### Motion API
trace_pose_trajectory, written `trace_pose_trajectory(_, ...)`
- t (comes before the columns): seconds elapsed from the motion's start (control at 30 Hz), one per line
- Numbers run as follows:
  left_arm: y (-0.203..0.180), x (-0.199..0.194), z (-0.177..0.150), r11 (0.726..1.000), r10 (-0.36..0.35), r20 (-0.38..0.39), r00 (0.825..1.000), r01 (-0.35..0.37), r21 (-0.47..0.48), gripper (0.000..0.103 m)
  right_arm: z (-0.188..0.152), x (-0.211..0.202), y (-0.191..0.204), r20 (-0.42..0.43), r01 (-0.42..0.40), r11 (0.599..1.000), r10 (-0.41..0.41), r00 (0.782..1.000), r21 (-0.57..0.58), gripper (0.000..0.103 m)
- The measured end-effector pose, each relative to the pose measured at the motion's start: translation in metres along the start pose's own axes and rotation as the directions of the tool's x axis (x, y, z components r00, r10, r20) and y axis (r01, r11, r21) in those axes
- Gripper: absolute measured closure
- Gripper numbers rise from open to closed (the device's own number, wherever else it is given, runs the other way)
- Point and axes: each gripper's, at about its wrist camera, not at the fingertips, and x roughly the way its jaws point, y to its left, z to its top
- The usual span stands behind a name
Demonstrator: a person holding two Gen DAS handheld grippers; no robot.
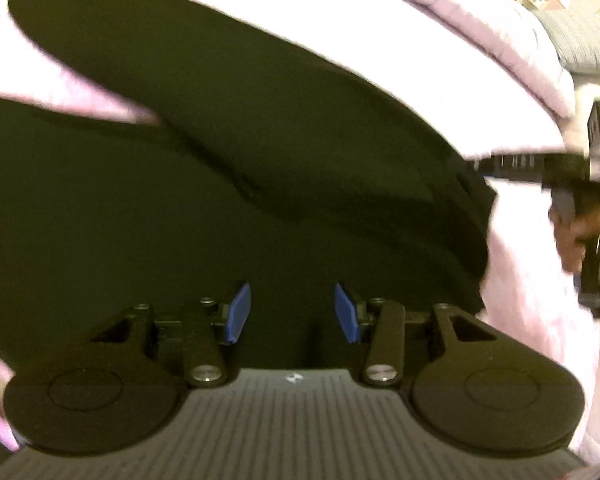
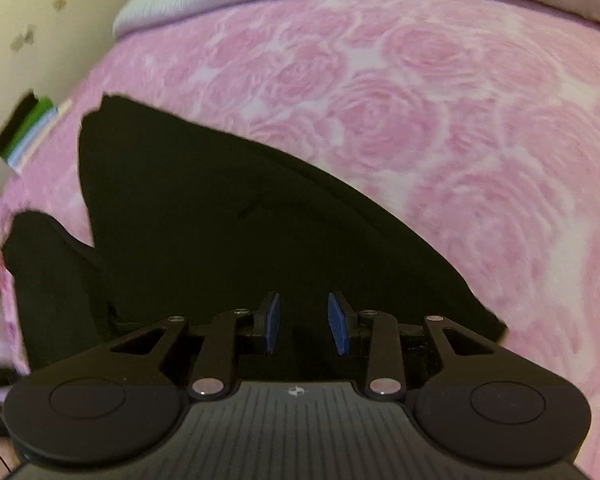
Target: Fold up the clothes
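One black garment lies spread on your bed's pink rose-patterned cover. Two hand-held grippers, both above garment. Your left hand-held gripper: two blue pads apart, nothing between, jaws parted. Your right hand-held gripper: two blue pads apart, empty gap, black cloth beneath. Left view blurred; your hand on right tool at its edge.

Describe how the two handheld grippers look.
Both the left gripper and the right gripper are matte black, with blue pads on their fingertips, silver pivot screws, round discs at each side, a ribbed grey body and a small white logo at its front edge.
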Motion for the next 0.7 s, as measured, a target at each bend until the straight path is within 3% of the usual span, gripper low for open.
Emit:
trace_pose_trajectory(0.17,0.022,0.010,0.030,0.999,-0.047,0.006,0.999,0.047,-0.017,0.061,0.022,0.033,0.008,-0.028,0.013,0.995,-0.016,0.999,-0.101,0.069)
trace_pose_trajectory(0.33,0.040,0.024,0.033,0.996,-0.058,-0.029,0.998,0.056,-0.071,0.061,0.036,0.064,0.011,-0.089,-0.003,0.986,-0.012,0.996,-0.169,0.069)
trace_pose_trajectory(0.37,0.041,0.027,0.033,0.995,-0.060,-0.036,0.998,0.057,-0.083,0.061,0.037,0.067,0.012,-0.097,-0.009,0.983,-0.009,0.995,-0.183,0.071)
trace_pose_trajectory(0.43,0.044,0.033,0.034,0.993,-0.061,-0.049,0.997,0.056,-0.104,0.061,0.039,0.069,0.017,-0.116,-0.012,0.972,-0.016,0.993,-0.234,0.101)
trace_pose_trajectory(0.5,0.044,0.035,0.036,0.992,-0.060,-0.058,0.997,0.053,-0.110,0.061,0.040,0.069,0.024,-0.126,-0.010,0.952,-0.030,0.992,-0.306,0.101)
trace_pose_trajectory(0.63,0.043,0.036,0.042,0.994,-0.066,-0.051,0.997,0.061,-0.093,0.061,0.043,0.056,0.027,-0.030,0.045,0.933,-0.060,0.998,-0.357,0.103)
trace_pose_trajectory(0.7,0.044,0.038,0.044,0.995,-0.062,-0.052,0.997,0.057,-0.084,0.061,0.045,0.050,0.017,0.005,0.068,0.953,-0.069,0.998,-0.295,0.103)
